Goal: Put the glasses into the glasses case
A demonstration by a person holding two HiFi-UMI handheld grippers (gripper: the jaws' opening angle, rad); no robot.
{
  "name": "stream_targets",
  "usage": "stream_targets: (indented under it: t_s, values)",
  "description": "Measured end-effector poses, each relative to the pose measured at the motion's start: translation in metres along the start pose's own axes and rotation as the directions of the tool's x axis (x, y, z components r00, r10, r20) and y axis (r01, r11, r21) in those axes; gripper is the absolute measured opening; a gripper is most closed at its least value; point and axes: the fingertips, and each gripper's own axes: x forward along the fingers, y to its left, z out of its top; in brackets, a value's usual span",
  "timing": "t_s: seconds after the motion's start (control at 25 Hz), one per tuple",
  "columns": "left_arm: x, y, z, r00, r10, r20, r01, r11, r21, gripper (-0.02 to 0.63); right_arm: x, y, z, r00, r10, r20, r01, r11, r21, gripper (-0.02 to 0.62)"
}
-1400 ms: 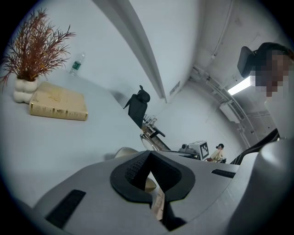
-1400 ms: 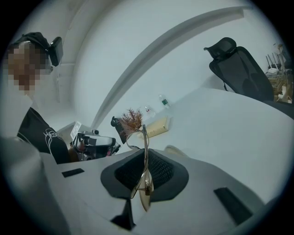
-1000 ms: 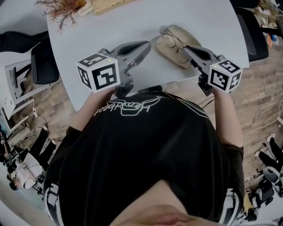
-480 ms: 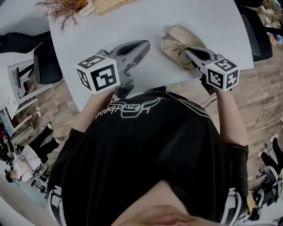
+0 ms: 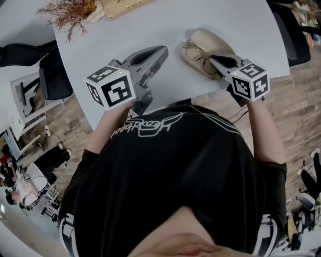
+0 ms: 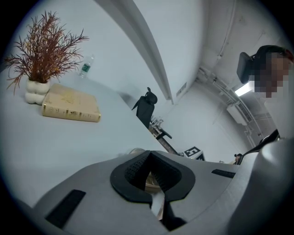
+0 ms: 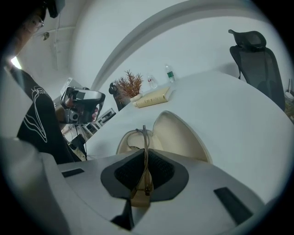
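My left tool (image 5: 161,51) points across the near part of the white surface (image 5: 125,35), its jaws pressed together with nothing between them. To its right, my right tool (image 5: 212,58) pinches the glasses (image 5: 195,52) by one thin metal temple, jaws closed tight on it. The frame reaches out ahead of the tool, with the lenses over the shallow half of the open glasses case (image 5: 213,39). I cannot tell whether they touch its lining. The beige case sits near the right edge of the surface, its lid raised beside the lenses. Far off on the left lie a pale book (image 5: 123,5) and a dried plant (image 5: 70,12) in a white vase.
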Motion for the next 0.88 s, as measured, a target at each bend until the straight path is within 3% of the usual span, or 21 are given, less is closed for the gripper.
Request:
stream_targets:
  t_s: [0.48,0.88]
  values:
    - [0.007,0.002,-0.002,1.000,-0.011,-0.014,0.011,1.000,-0.008,0.008,0.006,-0.006,-0.010,0.996,-0.067,-0.051,0.066,0.997,-0.034,0.023]
    - [0.007,0.009,-0.010,0.999,0.001,-0.032,-0.002,1.000,-0.024,0.006,0.011,-0.005,-0.018,0.984,-0.120,-0.131,0.103,0.986,-0.130,0.023]
